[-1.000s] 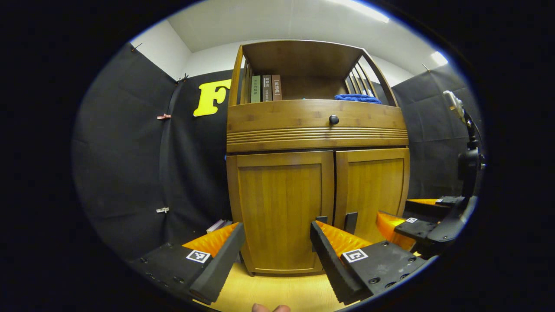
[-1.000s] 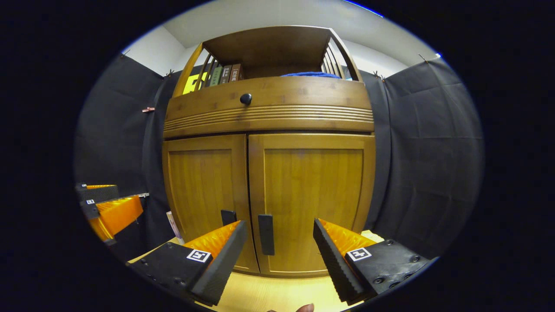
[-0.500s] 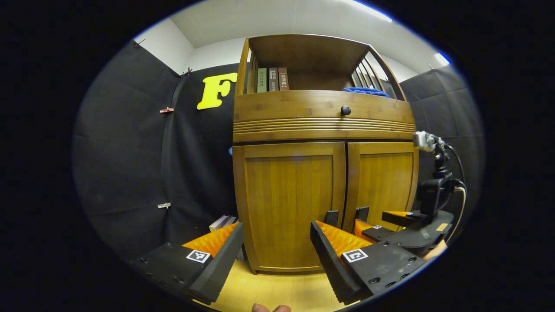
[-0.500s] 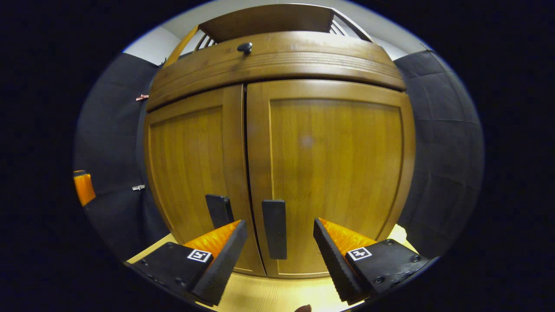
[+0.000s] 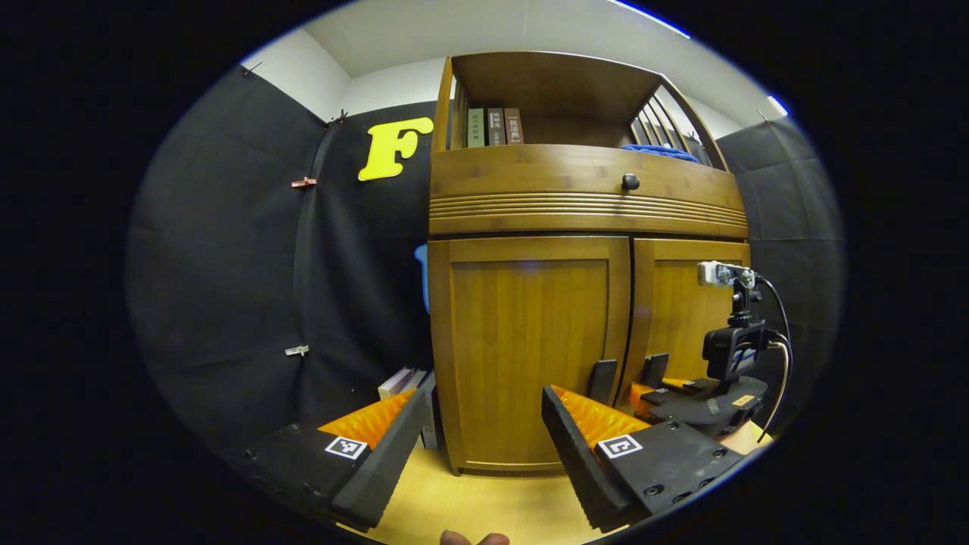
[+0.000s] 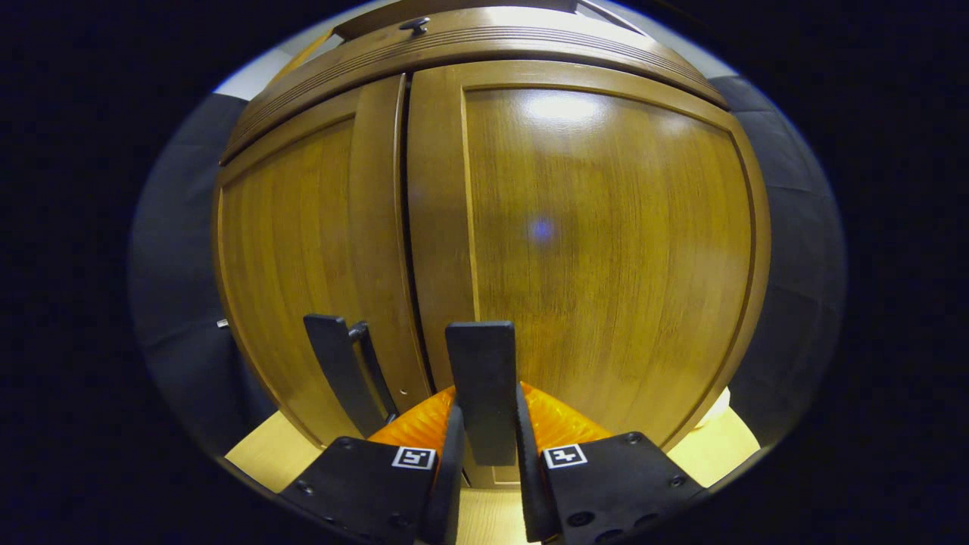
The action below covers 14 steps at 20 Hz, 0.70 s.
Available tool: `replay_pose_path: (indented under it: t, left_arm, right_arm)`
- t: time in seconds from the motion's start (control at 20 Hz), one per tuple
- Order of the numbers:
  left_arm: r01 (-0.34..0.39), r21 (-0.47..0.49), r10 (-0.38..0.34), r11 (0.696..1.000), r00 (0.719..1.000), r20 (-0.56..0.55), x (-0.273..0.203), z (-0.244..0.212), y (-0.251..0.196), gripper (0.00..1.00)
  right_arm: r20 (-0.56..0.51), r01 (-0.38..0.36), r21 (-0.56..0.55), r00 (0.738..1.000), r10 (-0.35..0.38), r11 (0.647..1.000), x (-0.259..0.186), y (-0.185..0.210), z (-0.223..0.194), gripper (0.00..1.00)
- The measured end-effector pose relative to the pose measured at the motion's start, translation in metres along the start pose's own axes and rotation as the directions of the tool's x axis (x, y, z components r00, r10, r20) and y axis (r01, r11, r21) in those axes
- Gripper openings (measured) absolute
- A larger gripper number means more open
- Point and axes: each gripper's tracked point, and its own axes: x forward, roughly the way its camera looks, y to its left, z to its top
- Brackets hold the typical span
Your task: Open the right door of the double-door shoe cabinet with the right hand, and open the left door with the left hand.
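Shoe cabinet (image 5: 575,303) stands on a pale wooden floor (image 5: 484,503) against black cloth walls, both doors flush and closed. We've got our right gripper (image 6: 486,454) clenched on the right door handle (image 6: 482,386), a finger pressing each side. Our left gripper (image 5: 481,446) hangs back with jaws spread wide, gripping nothing, well short of the left door handle (image 5: 603,378). Books (image 5: 496,126) line the top shelf; something blue (image 5: 658,151), perhaps a cloth, lies beside them.

One shoe cabinet (image 5: 583,227) with two doors (image 5: 530,348) (image 5: 685,310), two dark handles (image 6: 482,390) (image 6: 337,371), one drawer knob (image 5: 630,182), three books (image 5: 496,126) at twelve o'clock, two tools (image 5: 473,446) (image 6: 484,484).
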Motion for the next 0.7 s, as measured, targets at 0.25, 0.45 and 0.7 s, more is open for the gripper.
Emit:
replay_pose_path:
  t: [0.25,0.45,0.7]
  left_arm:
    - [-0.011,-0.013,0.011,1.000,1.000,-0.006,-0.001,-0.002,0.004,0.95]
    - [-0.001,-0.011,0.001,1.000,1.000,0.005,-0.006,0.000,-0.002,0.95]
    - [0.004,-0.016,-0.004,1.000,1.000,0.012,-0.020,0.002,-0.009,0.95]
  right_arm:
    - [-0.022,-0.001,-0.001,1.000,0.001,1.000,-0.005,0.000,-0.001,0.30]
    - [-0.022,-0.024,-0.005,0.999,0.024,1.000,-0.015,0.001,0.004,0.31]
    - [-0.016,-0.061,-0.004,0.998,0.061,0.998,-0.015,0.000,0.004,0.30]
